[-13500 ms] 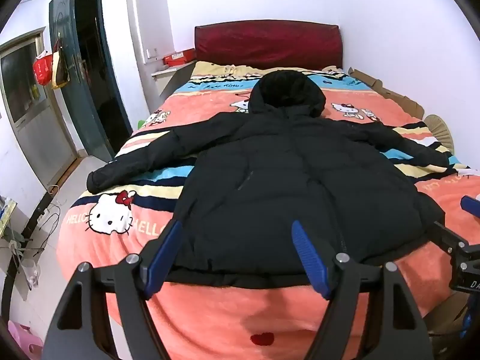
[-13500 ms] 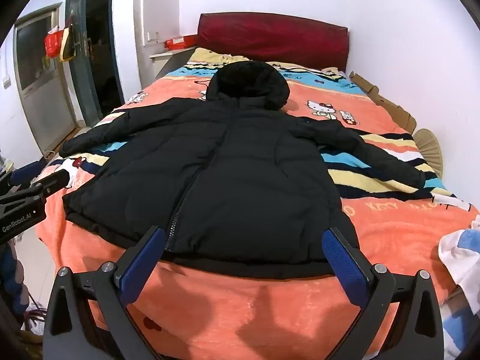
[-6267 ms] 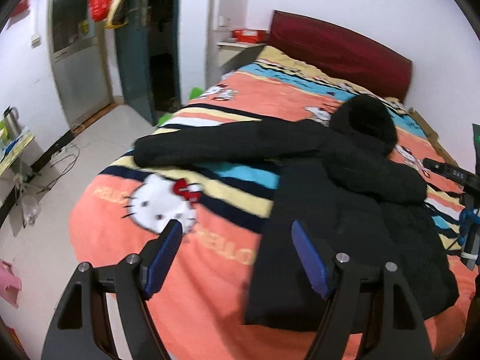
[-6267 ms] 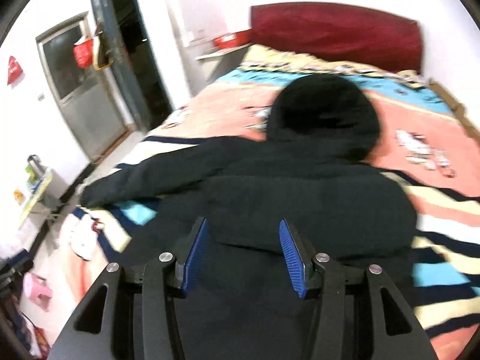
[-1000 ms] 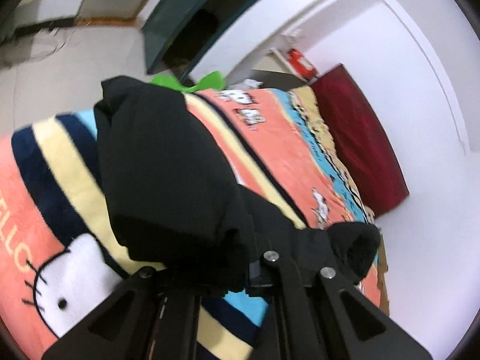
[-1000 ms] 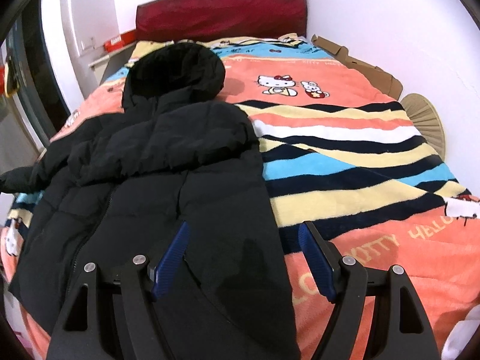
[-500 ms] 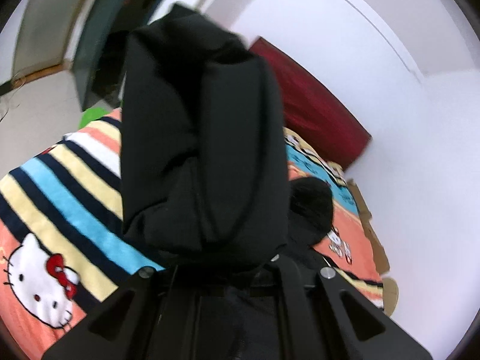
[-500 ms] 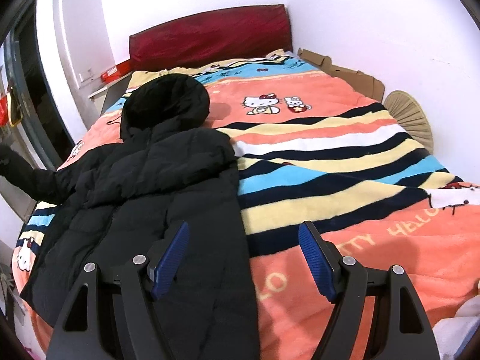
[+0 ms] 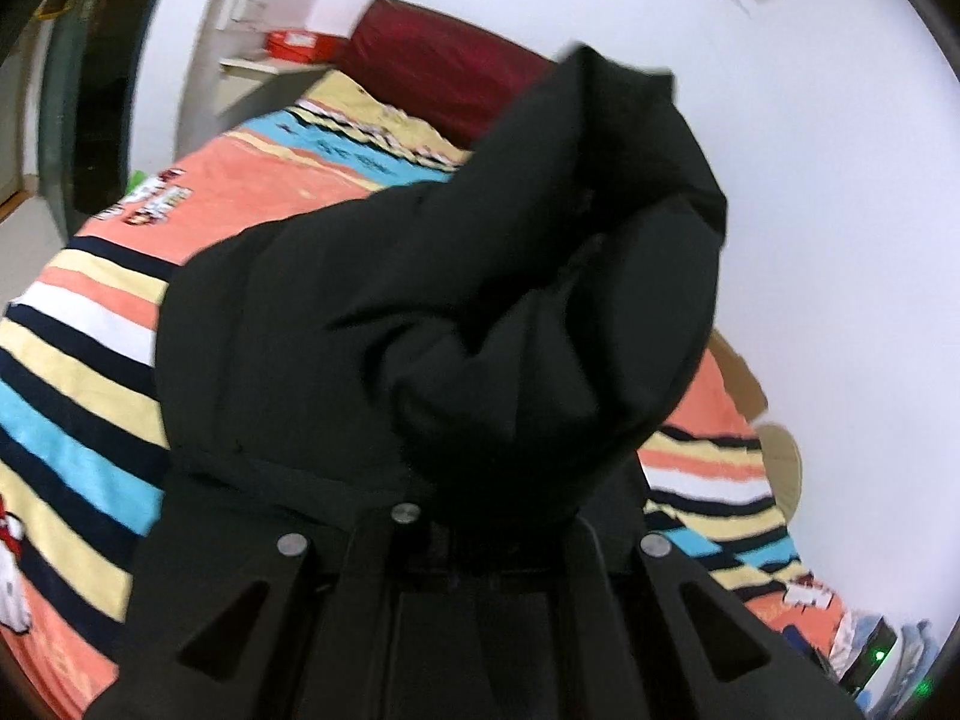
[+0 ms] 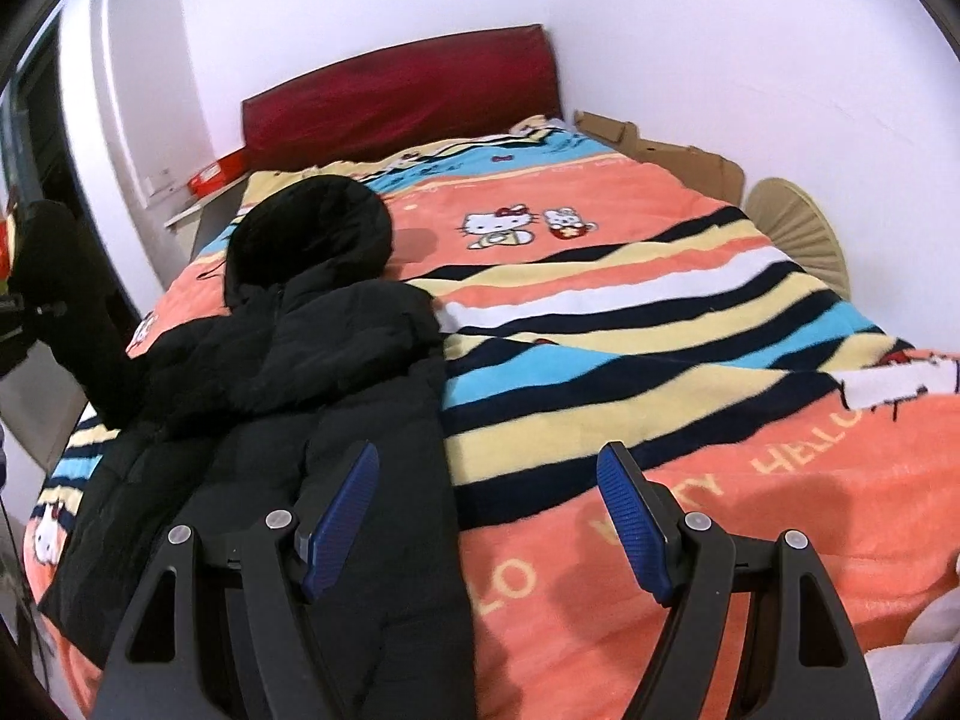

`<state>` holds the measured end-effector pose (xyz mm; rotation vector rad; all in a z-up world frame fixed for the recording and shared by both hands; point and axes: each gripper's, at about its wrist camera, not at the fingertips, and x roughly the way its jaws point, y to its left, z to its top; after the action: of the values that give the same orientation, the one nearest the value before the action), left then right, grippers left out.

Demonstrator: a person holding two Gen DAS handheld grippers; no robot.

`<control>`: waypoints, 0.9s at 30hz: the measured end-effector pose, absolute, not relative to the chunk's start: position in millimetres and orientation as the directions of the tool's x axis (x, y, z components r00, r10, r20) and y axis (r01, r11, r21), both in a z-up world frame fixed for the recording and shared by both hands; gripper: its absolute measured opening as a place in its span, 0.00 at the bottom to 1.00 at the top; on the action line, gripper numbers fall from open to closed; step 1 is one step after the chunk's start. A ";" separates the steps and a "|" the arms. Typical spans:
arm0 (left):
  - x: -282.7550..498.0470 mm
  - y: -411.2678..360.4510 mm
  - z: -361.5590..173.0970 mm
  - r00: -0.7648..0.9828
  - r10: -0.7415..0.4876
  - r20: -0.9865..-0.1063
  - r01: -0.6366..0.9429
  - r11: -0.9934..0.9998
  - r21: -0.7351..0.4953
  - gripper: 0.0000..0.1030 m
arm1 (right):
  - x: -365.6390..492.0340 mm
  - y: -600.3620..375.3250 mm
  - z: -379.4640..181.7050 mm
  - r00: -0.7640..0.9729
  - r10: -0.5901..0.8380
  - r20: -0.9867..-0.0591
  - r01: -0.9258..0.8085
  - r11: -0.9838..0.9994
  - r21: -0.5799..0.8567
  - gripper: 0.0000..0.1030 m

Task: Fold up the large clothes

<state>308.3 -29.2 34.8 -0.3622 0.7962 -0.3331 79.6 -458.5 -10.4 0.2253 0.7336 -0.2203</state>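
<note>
A black puffy hooded jacket (image 10: pixel 312 408) lies on the left half of the striped bed, hood (image 10: pixel 312 228) toward the headboard, one side folded over its body. Its sleeve (image 9: pixel 540 276) is lifted, bunched, above the bed.

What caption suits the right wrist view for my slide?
Open right gripper hovers over the black jacket on a striped blanket.
</note>
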 end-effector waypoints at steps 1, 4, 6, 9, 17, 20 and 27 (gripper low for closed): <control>309.7 -39.1 29.9 0.643 -0.426 -0.636 0.161 0.888 -0.432 0.05 | 80.0 -461.4 -14.0 0.716 -0.126 -0.686 0.285 0.950 0.123 0.72; 310.3 -67.0 8.7 0.605 -0.437 -0.666 0.184 0.890 -0.417 0.05 | 82.2 -468.0 -25.2 0.696 -0.149 -0.702 0.310 0.945 0.107 0.72; 311.6 -86.2 -8.6 0.576 -0.430 -0.695 0.193 0.898 -0.395 0.05 | 83.5 -474.4 -34.7 0.682 -0.148 -0.716 0.328 0.937 0.119 0.72; 317.7 -113.0 -38.6 0.534 -0.404 -0.743 0.196 0.914 -0.356 0.05 | 86.0 -478.4 -43.0 0.668 -0.151 -0.729 0.339 0.933 0.118 0.72; 329.8 -137.3 -94.0 0.473 -0.356 -0.806 0.156 0.934 -0.321 0.12 | 89.2 -481.7 -48.0 0.662 -0.160 -0.732 0.347 0.932 0.109 0.73; 323.2 -142.0 -87.0 0.474 -0.360 -0.804 0.183 0.933 -0.310 0.20 | 89.4 -485.1 -48.3 0.664 -0.158 -0.731 0.355 0.927 0.123 0.73; 305.6 -145.1 -55.0 0.475 -0.409 -0.779 0.246 0.912 -0.328 0.47 | 83.2 -488.7 -42.1 0.672 -0.183 -0.718 0.378 0.918 0.120 0.75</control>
<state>305.6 -145.1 -55.0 -0.1800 0.9995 -0.4033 83.2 -488.7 -42.1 0.2691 0.7729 -0.3197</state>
